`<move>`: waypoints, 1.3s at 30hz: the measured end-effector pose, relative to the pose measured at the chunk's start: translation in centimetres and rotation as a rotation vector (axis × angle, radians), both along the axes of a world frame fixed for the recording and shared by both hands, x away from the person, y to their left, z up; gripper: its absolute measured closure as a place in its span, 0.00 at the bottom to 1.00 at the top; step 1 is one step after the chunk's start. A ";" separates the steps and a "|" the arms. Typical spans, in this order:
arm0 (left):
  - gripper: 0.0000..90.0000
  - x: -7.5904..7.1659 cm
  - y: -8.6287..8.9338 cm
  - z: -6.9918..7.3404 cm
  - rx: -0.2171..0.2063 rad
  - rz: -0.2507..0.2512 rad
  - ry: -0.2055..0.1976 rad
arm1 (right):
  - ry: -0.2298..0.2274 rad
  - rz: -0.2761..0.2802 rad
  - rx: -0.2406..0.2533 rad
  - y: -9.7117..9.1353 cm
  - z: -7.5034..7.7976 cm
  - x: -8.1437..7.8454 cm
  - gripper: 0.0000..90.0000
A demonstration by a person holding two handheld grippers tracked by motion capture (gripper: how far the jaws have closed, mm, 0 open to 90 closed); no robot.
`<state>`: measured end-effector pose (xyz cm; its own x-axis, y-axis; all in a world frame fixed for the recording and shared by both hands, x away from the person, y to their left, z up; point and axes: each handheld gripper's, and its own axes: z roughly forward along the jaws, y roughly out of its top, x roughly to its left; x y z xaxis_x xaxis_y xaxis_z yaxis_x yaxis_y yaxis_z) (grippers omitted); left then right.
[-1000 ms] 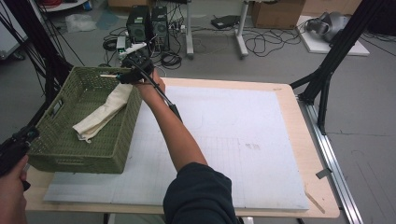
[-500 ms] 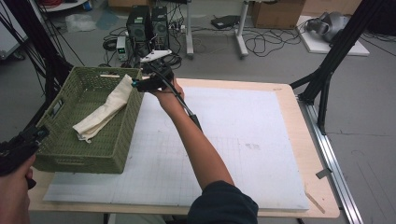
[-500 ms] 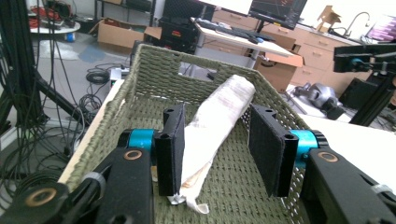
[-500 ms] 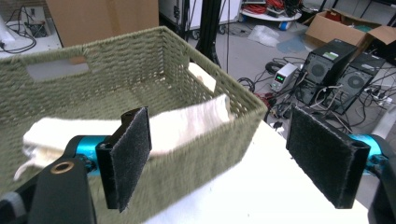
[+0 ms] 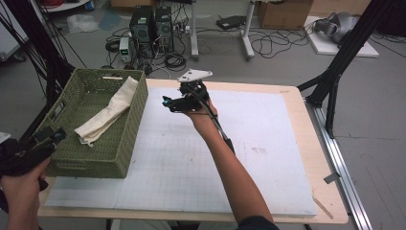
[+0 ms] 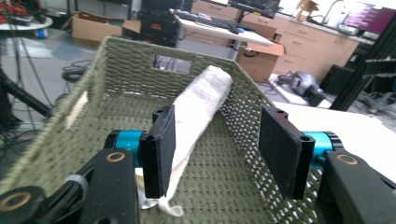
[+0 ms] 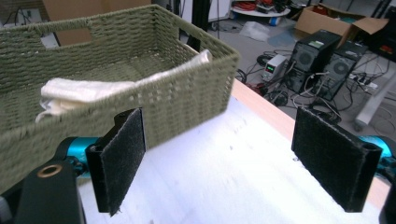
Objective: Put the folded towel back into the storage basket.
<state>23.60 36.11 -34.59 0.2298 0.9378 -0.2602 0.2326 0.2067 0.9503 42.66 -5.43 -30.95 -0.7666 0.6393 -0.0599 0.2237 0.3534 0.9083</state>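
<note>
Inside the green basket (image 5: 72, 125) the folded cloth (image 5: 106, 113) lies along the floor, its far end leaning on the wall nearest the white mat (image 5: 268, 143). The drop looks done, so draw the right gripper (image 5: 168, 104) back level over the mat, clear of the rim. Its jaws have just been opening and stand released, nothing between them. Your right arm reaches long from the table's near edge. The left gripper (image 6: 215, 149), jaws just opening and empty, hovers over the basket's near end.
</note>
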 end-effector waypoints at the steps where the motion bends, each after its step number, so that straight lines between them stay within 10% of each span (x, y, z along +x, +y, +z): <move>1: 0.50 0.1 -0.1 0.0 -0.006 -0.010 -0.002 | 0.003 -0.006 0.001 -0.6 -0.1 -0.3 0.18; 18: 0.40 4.1 0.0 1.4 0.016 -0.141 0.053 | 0.003 -0.103 0.036 -9.9 -2.5 -5.8 0.15; 23: 0.43 6.9 1.3 1.4 0.042 -0.154 0.121 | 0.006 -0.128 0.032 -11.8 -3.1 -7.0 0.15; 28: 0.44 9.3 1.6 1.3 0.027 -0.186 0.307 | 0.009 -0.157 0.043 -13.3 -3.3 -7.6 0.15; 39: 0.41 12.7 0.8 0.3 0.162 -0.175 0.320 | 0.010 -0.181 0.051 -14.6 -3.6 -8.2 0.15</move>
